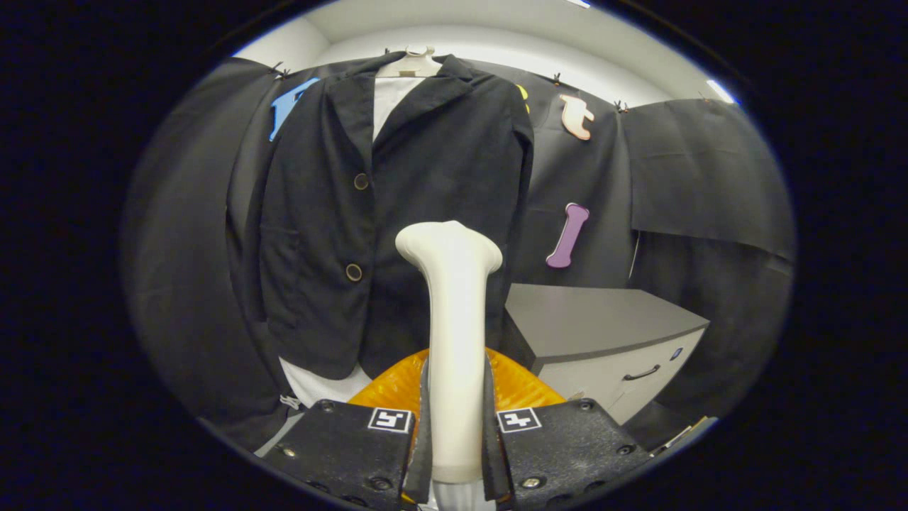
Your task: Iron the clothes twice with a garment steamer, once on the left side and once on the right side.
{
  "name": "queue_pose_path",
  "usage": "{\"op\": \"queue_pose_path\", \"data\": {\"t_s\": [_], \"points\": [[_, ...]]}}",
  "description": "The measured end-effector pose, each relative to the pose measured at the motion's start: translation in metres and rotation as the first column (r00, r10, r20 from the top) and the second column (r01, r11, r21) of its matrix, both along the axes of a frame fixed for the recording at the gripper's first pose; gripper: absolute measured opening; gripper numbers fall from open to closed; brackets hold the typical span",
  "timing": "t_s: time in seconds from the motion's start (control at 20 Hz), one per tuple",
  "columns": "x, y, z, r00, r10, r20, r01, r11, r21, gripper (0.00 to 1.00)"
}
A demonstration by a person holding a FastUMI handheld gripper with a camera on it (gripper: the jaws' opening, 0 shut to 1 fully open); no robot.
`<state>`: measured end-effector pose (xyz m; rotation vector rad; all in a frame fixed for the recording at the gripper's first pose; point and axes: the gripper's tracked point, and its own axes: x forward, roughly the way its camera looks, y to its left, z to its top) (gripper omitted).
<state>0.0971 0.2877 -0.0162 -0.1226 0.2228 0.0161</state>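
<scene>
A hand-held tool [454, 454] is clenched on the pale handle of a garment steamer [454, 312], one finger pressing each side of the shaft. The steamer stands upright between the fingers, and its flared head rises ahead of them, aimed at a dark jacket [397, 213].

The jacket hangs on a light hanger [415, 62] over a white shirt [389, 99], in front of the booth's black cloth wall. Two round buttons [353, 272] run down its front; the steamer head sits level with the lower one, a little toward the jacket's middle panel. How near the head is to the cloth cannot be told from here.

Beside the jacket stands a grey cabinet [603, 326] with a drawer handle on its front. Something orange and ribbed [518, 387] shows just behind the steamer shaft, low down.

To steam well from here, the head likely wants to start high on one half of the jacket and travel straight down — slowly, flat to the fabric, clear of the buttons — then repeat on the other half.
</scene>
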Motion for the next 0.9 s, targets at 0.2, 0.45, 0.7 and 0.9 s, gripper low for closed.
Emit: {"op": "queue_pose_path", "data": {"t_s": [0.2,0.45,0.7,0.9], "points": [[-0.011,-0.003,-0.032,1.000,0.001,-0.029,-0.001,1.000,-0.009,0.31],[-0.017,-0.005,-0.090,0.991,-0.002,-0.131,0.000,1.000,-0.019,0.31],[-0.024,-0.004,-0.139,0.977,-0.011,-0.214,0.009,1.000,-0.012,0.31],[-0.025,-0.008,-0.156,0.968,-0.019,-0.252,0.013,1.000,-0.026,0.31]]}}
